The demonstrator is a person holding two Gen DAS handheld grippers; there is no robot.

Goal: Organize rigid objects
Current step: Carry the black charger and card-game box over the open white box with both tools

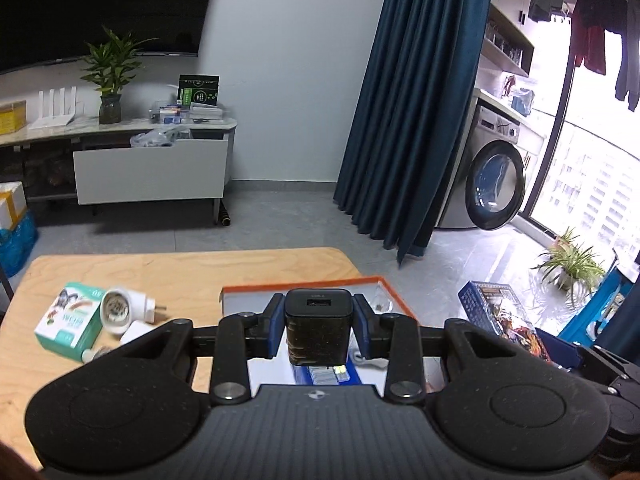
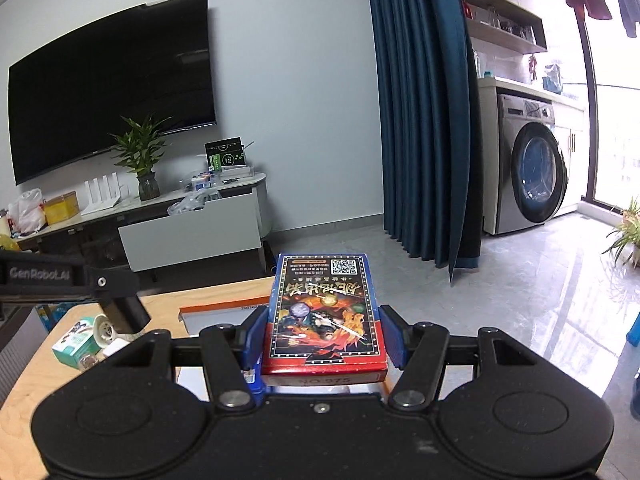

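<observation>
Gripping a black, blocky plastic USB charger (image 1: 319, 326) between the blue pads of the left tongs (image 1: 319, 330), held above the shallow orange-rimmed white box (image 1: 304, 289) sitting on the pale wooden tabletop (image 1: 160, 268). Clamping a blue-and-red printed cardboard box of cards (image 2: 325, 312) in the right tongs (image 2: 325, 336), flat side up, its far end reaching past the fingertips.

Showing only in the left view: small items lying inside the orange-rimmed box beneath the charger, among them a blue pack and a white cable, too blocked to name with certainty. Also appearing there, at the right edge, the card box (image 1: 500, 316) seen from the side, off past the tabletop's right edge. Lying on the tabletop's left part, a teal-and-white cardboard carton (image 1: 68, 320) touching a white round plug adapter (image 1: 124, 306), with a flat white piece just beside them.

Showing only in the right view: the black body of the left tool (image 2: 72, 280) reaching in from the left, covering part of the adapter (image 2: 105, 326) and carton (image 2: 76, 344). Leaving the charger itself out of sight here. Hiding most of the orange-rimmed box (image 2: 224, 306) behind the right tongs and card box, so its contents cannot be made out from this side.
</observation>
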